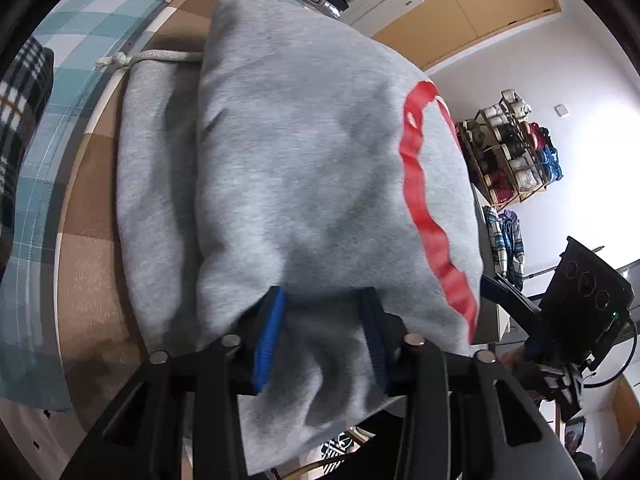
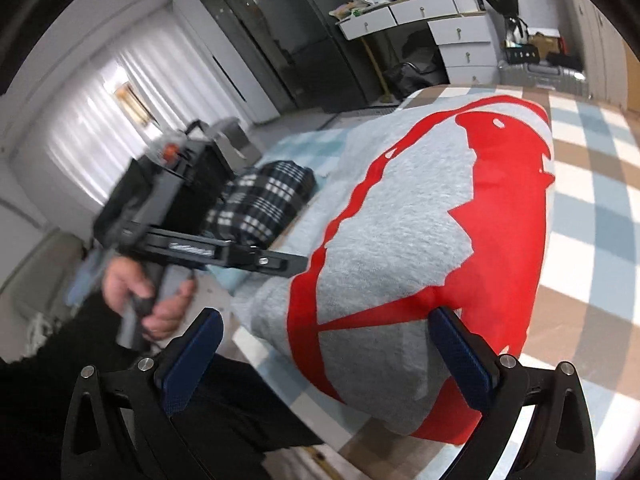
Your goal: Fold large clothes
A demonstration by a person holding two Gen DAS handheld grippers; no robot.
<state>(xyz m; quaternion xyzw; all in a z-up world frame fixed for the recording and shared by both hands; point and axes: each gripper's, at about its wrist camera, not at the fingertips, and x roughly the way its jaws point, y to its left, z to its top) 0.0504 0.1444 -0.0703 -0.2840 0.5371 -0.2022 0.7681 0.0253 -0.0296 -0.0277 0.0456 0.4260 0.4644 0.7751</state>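
Note:
A grey hoodie (image 1: 304, 168) with a red print lies folded on the checked bed cover (image 1: 80, 200). Its drawstring (image 1: 152, 58) sticks out at the far left. In the left wrist view a loose fold of grey cloth sits between the blue pads (image 1: 268, 340) of my left gripper (image 1: 322, 320), whose jaws stand a little apart and do not pinch it. The right wrist view shows the same hoodie (image 2: 420, 220), red print up. My right gripper (image 2: 326, 316) is wide open over its near edge, gripping nothing. A hand (image 2: 160, 304) holds the left gripper's body (image 2: 200, 248) beside the hoodie.
A dark plaid garment (image 2: 260, 200) lies on the bed to the left of the hoodie. White drawers (image 2: 460, 40) and a suitcase (image 2: 536, 72) stand beyond the bed's far end. A shelf of spools (image 1: 512, 152) hangs on the wall.

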